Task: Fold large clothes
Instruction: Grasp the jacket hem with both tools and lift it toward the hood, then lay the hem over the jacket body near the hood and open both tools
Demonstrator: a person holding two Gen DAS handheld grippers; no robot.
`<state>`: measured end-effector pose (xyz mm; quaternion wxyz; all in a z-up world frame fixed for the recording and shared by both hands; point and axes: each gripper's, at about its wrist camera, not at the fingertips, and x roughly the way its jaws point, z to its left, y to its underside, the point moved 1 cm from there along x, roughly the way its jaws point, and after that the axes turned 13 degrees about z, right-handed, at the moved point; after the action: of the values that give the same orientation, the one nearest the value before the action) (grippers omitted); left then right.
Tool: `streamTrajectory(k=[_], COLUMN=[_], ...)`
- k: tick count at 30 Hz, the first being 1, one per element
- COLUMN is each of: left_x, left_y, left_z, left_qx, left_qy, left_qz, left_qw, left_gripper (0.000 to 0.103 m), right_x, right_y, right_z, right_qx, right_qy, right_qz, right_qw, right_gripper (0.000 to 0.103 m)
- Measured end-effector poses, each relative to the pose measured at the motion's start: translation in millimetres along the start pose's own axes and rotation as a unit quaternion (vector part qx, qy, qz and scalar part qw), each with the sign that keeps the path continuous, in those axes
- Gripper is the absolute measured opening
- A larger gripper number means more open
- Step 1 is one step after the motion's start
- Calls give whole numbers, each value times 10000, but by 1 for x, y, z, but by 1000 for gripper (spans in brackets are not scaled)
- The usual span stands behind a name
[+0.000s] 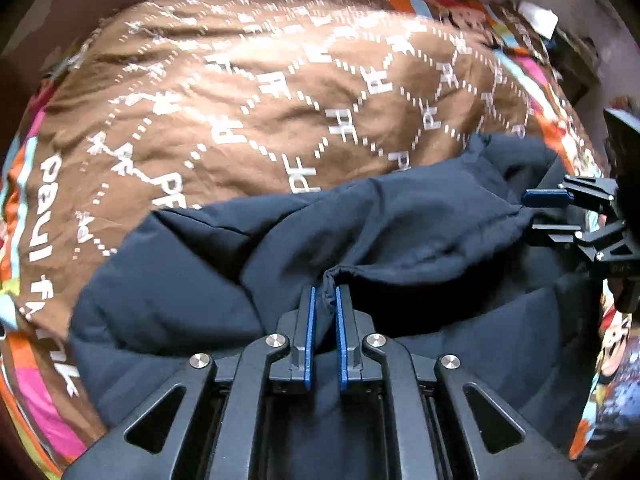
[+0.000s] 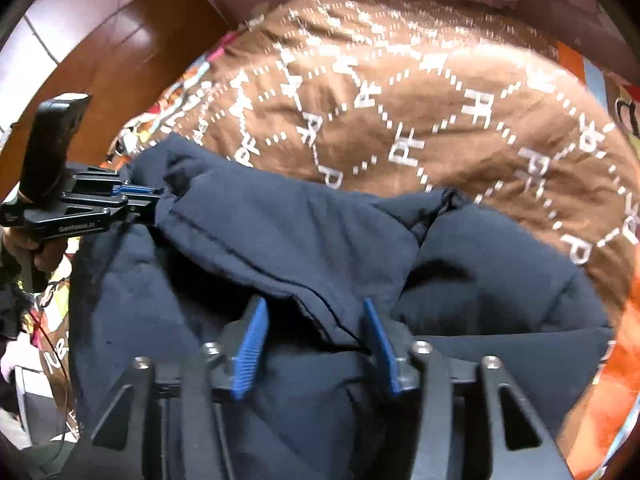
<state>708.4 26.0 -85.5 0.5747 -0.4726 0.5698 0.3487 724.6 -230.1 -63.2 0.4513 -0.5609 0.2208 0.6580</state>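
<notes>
Navy padded cloth fills the foreground: the dark puffy jacket (image 2: 304,248) lies heaped on the bed, a big flap doubled over its own body. Nearest to me, the right gripper (image 2: 316,344) points steeply down with its blue pads standing well apart; a folded edge of the jacket sits between them, but neither pad presses on it, so that side is let go. Over on the other side, the left gripper (image 1: 325,320) has its pads drawn almost together, and a gathered pinch of the jacket's hem runs in between them. It looks clamped there, though the hold may be slackening.

So where are we? One fold seems laid down, flap on top of the body, yet the bundle is lumpy and wide, with creases running across it. I'd say roughly the middle of the job: further folds and some smoothing remain before this is a tidy package.

Beyond the jacket spreads the brown quilt (image 1: 248,92), printed with white dotted diamonds and letters, and past that a bright striped border.
</notes>
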Motion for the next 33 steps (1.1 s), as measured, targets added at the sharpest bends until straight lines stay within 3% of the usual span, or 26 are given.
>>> streamTrajectory(k=[3, 5, 7, 8, 9, 11, 12, 15, 16, 17, 18, 24, 30, 33], left_x=[-32, -47, -56, -53, -48, -35, -28, -9, -7, -4, -1, 6, 37, 50], left_y=[-2, -7, -21, -31, -40, -54, -60, -65, -64, -62, -59, -44, -33, -34], left_z=[-4, -3, -5, -6, -5, -4, -2, 2, 3, 4, 1, -8, -18, -24], left_qx=[120, 118, -31, -100, -179, -280, -331, -328, -289, -187, -39, 555, 1114, 1008], left_qy=[135, 224, 310, 388, 536, 767, 842, 1123, 1195, 1252, 1293, 1385, 1097, 888], left_qz=[-522, -964, -1310, -1285, -1202, -1053, -978, -715, -647, -568, -516, -256, 751, 1054], left_qw=[9985, 9950, 9909, 9909, 9911, 9911, 9911, 9906, 9903, 9903, 9903, 9885, 9848, 9853], left_gripper=[17, 38, 43, 43, 43, 42, 41, 27, 17, 8, 6, 3, 0, 0], right_x=[-17, -23, -22, -20, -14, 1, 8, 27, 32, 33, 34, 43, 64, 78], right_y=[-6, -16, -31, -38, -46, -59, -64, -68, -68, -66, -64, -53, -47, -46], right_z=[-1, -7, -17, -21, -25, -27, -28, -26, -24, -23, -21, -7, 6, 8], right_qx=[122, 389, 835, 1035, 1217, 1385, 1422, 1383, 1294, 1206, 1085, 411, -70, -90], right_qy=[-221, -530, -861, -990, -1148, -1297, -1281, -1221, -1160, -1085, -974, -802, -817, -741], right_qz=[-213, -405, -615, -684, -726, -654, -564, -253, -134, -95, -65, 396, 1268, 1527], right_qw=[9995, 9970, 9909, 9873, 9832, 9796, 9799, 9825, 9847, 9867, 9893, 9951, 9885, 9854], right_gripper=[51, 51, 51, 51, 50, 28, 25, 13, 11, 11, 10, 8, 8, 9])
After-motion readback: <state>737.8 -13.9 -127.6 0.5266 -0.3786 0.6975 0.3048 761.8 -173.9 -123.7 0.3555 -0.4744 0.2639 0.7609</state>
